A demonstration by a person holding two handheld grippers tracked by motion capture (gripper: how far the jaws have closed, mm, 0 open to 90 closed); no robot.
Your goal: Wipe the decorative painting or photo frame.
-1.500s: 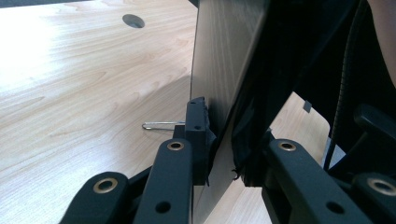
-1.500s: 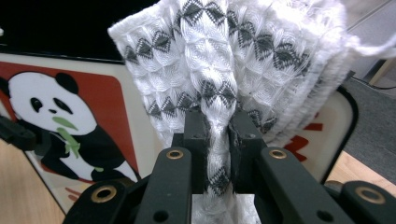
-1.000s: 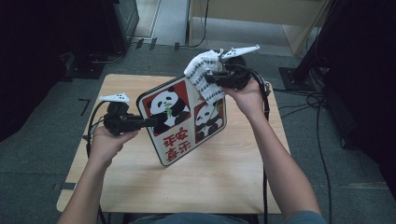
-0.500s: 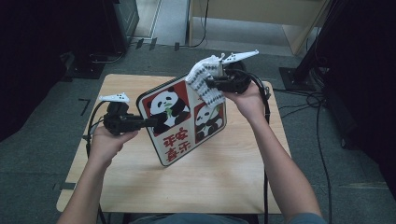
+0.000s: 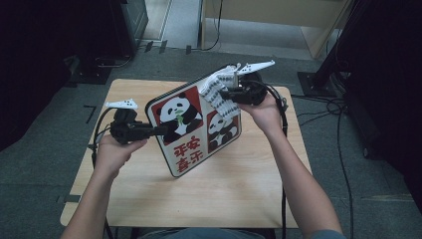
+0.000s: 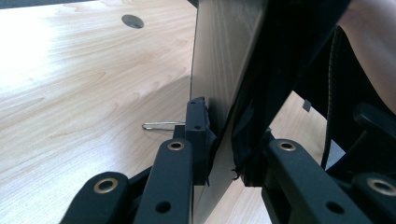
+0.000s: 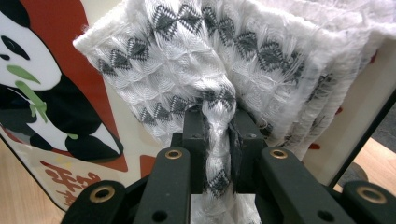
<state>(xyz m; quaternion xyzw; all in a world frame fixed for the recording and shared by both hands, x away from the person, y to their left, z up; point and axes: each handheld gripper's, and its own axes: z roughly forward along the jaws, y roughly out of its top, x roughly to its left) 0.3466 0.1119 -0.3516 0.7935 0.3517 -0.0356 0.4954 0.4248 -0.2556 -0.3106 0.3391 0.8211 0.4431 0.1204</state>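
Observation:
A square board (image 5: 199,127) printed with two pandas and red characters stands tilted on the wooden table (image 5: 149,199). My left gripper (image 5: 161,130) is shut on the board's left edge; in the left gripper view its pads (image 6: 198,128) clamp the thin board (image 6: 224,60) edge-on. My right gripper (image 5: 224,93) is shut on a white cloth (image 5: 219,92) with a grey diamond pattern, pressed against the board's upper right part. In the right gripper view the cloth (image 7: 210,79) bunches between the jaws, spread over the panda board (image 7: 51,102).
A round hole (image 6: 132,21) is in the tabletop and a thin wire clip (image 6: 161,125) lies by the board's foot. Cables (image 5: 343,149) trail over the grey floor at the right. Dark equipment stands beyond the table's far edge.
My right gripper has moved the cloth a little up and along the board's upper right part. The left gripper and the board have stayed put.

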